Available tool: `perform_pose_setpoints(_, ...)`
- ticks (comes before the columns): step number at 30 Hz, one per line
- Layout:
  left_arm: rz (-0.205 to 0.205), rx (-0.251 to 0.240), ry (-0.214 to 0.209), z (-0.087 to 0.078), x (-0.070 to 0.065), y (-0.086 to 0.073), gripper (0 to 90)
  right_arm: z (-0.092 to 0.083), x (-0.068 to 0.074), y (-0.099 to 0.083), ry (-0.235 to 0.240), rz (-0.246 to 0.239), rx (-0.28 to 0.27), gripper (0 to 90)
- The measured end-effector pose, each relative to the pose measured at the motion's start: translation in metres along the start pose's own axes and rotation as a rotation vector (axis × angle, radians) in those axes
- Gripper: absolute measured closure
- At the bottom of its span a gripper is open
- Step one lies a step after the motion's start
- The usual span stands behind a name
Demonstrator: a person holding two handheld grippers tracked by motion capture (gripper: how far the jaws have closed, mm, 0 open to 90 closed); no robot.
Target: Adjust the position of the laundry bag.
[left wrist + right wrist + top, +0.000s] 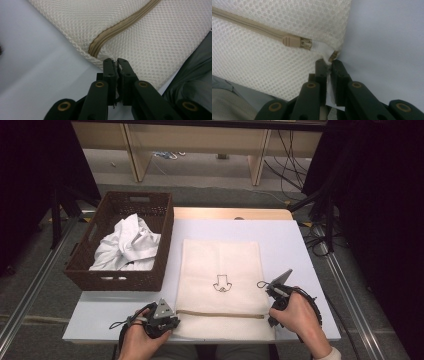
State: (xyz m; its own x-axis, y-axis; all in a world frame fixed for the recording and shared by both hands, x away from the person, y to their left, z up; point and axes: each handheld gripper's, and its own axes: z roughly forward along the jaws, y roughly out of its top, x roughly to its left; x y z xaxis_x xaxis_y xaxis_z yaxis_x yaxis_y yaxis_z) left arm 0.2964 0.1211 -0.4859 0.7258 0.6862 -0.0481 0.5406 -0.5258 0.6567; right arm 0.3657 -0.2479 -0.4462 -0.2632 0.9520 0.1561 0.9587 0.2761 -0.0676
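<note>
Evidently, each line below took its label from the scene.
Bag position: the cream mesh laundry bag point(221, 287) lay flat at the middle of the table point(295, 245), its bottom edge along the near edge.
Long axis: the bag ran from near edge to far edge; its tan zipper point(220, 314) ran crosswise, parallel to the near edge.
Left gripper point(167, 322): jaws closed on the bag's near left corner, mesh pinched between the tips, seen in the left gripper view point(117, 63).
Right gripper point(272, 312): jaws closed on the near right corner by the zipper pull point(292, 41), a white fold caught between them point(329, 62).
Nearer hand: neither; each held its own corner, the zipper between them.
Surface: pale, smooth table top.
Surroundings: a brown wicker basket point(150, 280) of white cloth point(127, 245) stood at the left edge; grey floor and cables lay beyond.
</note>
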Motion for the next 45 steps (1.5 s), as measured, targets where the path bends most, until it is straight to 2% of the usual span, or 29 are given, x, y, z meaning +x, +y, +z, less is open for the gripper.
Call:
perform_pose_setpoints(1,0.004,-0.001,0.008,0.0,0.001,0.001,86.7,-0.001,0.0,0.0,-0.003,-0.003,-0.002,85.1)
perform_pose_setpoints(4,-0.007,-0.003,0.011,0.002,0.005,0.004,86.9,-0.004,-0.002,0.003,0.004,0.015,-0.054,85.0)
perform_pose_setpoints(6,-0.015,-0.006,0.019,0.003,0.008,0.007,86.9,-0.007,-0.002,0.004,0.011,0.02,-0.04,85.0)
perform_pose_setpoints(7,-0.015,-0.006,0.014,0.003,0.01,0.009,86.9,-0.007,-0.002,0.006,0.008,0.017,-0.052,84.9)
perform_pose_setpoints(10,-0.02,-0.007,0.035,0.005,0.015,0.013,86.9,-0.009,-0.002,0.01,0.01,0.009,-0.063,84.9)
perform_pose_setpoints(13,-0.027,-0.006,0.044,0.006,0.019,0.015,86.7,-0.01,0.0,0.016,0.017,0.03,-0.078,84.8)
perform_pose_setpoints(14,-0.03,-0.003,0.044,0.008,0.021,0.016,86.6,-0.008,-0.005,0.019,-0.002,-0.059,-0.126,84.7)
perform_pose_setpoints(15,-0.03,-0.003,0.044,0.008,0.021,0.016,86.6,-0.008,-0.005,0.019,-0.002,-0.059,-0.126,84.7)
perform_pose_setpoints(16,-0.03,0.002,0.043,0.008,0.021,0.016,86.6,-0.01,-0.002,0.02,0.008,-0.009,-0.104,84.7)
perform_pose_setpoints(17,-0.02,0.003,0.048,0.008,0.021,0.016,86.5,-0.013,0.0,0.022,0.007,0.019,-0.066,84.7)
perform_pose_setpoints(18,-0.031,0.004,0.045,0.008,0.021,0.016,86.5,-0.011,0.001,0.022,-0.003,0.021,-0.089,84.7)
perform_pose_setpoints(19,-0.03,0.003,0.038,0.008,0.021,0.016,86.4,-0.012,0.001,0.022,0.001,0.029,-0.071,84.6)
perform_pose_setpoints(21,-0.032,0.0,0.042,0.008,0.02,0.015,86.1,-0.012,0.0,0.023,0.0,0.006,-0.07,84.6)
perform_pose_setpoints(24,-0.016,0.005,0.047,0.009,0.021,0.014,85.6,-0.012,0.0,0.022,0.001,0.012,-0.069,84.5)
perform_pose_setpoints(26,-0.031,0.005,0.046,0.009,0.021,0.014,85.5,-0.011,0.0,0.023,-0.004,0.009,-0.062,84.3)
perform_pose_setpoints(28,-0.019,0.006,0.051,0.008,0.022,0.014,85.5,-0.011,0.001,0.023,0.005,0.026,-0.059,84.2)
perform_pose_setpoints(29,-0.022,0.006,0.051,0.008,0.022,0.014,85.5,-0.009,-0.001,0.023,-0.003,-0.018,-0.078,84.2)
perform_pose_setpoints(31,-0.024,0.005,0.049,0.008,0.022,0.014,85.5,-0.009,0.001,0.023,0.008,0.026,-0.056,84.0)
perform_pose_setpoints(33,-0.035,0.005,0.04,0.008,0.022,0.014,85.5,-0.008,0.0,0.023,0.006,0.006,-0.061,83.8)
perform_pose_setpoints(34,-0.034,0.005,0.041,0.008,0.022,0.013,85.4,-0.009,0.001,0.023,0.007,0.018,-0.057,83.8)
perform_pose_setpoints(37,-0.037,0.004,0.041,0.008,0.022,0.013,85.3,-0.009,0.001,0.023,0.01,0.011,-0.053,83.3)
perform_pose_setpoints(38,-0.038,0.005,0.044,0.008,0.022,0.013,83.7,-0.009,-0.001,0.023,0.013,-0.01,-0.052,80.3)
perform_pose_setpoints(39,-0.037,-0.001,0.043,0.007,0.022,0.012,83.7,-0.009,-0.001,0.023,0.013,-0.01,-0.052,80.3)
perform_pose_setpoints(40,-0.037,0.0,0.046,0.006,0.022,0.011,79.3,-0.01,-0.001,0.021,0.012,0.007,-0.065,74.6)
perform_pose_setpoints(42,-0.051,-0.005,0.045,0.004,0.022,0.011,78.0,-0.01,-0.002,0.02,0.01,-0.01,-0.074,71.8)
perform_pose_setpoints(43,-0.042,-0.009,0.04,0.002,0.022,0.01,75.2,-0.012,-0.001,0.02,0.017,-0.005,-0.079,67.9)
perform_pose_setpoints(44,-0.047,-0.016,0.029,0.0,0.023,0.009,71.6,-0.011,-0.002,0.018,0.019,-0.016,-0.115,65.2)
perform_pose_setpoints(45,-0.071,-0.029,0.024,-0.002,0.022,0.009,67.2,-0.013,-0.006,0.018,0.019,-0.072,-0.131,63.2)
